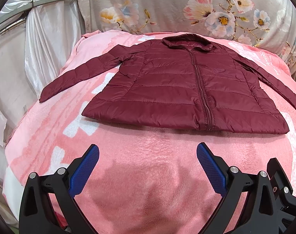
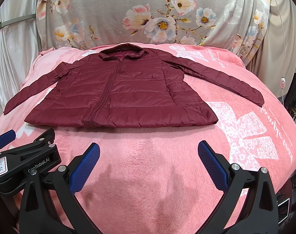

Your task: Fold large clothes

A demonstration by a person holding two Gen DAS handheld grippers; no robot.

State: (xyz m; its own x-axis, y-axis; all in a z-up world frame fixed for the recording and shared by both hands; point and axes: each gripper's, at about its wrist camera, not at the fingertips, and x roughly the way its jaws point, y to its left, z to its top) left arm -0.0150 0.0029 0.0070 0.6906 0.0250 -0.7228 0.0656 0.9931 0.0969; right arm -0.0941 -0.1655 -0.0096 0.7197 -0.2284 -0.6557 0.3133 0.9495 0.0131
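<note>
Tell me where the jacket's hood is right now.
The hood sits at the far end of the maroon jacket, folded at the collar, nearest the floral cushion; in both wrist views it lies well beyond the open fingers.

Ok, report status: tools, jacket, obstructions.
Left tool open, right tool open, both empty. Maroon puffer jacket flat, zipped, sleeves spread on pink blanket. Nothing on it.

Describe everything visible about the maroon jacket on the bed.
The maroon jacket is a quilted puffer of shiny, smooth fabric with horizontal stitched bands. It lies flat, front up, on the pink blanket, collar away from the cameras and hem nearest them. The front zipper is closed from hem to collar. Both sleeves spread outward and down to each side. Only the blanket touches it; neither open hand-held gripper does.
</note>
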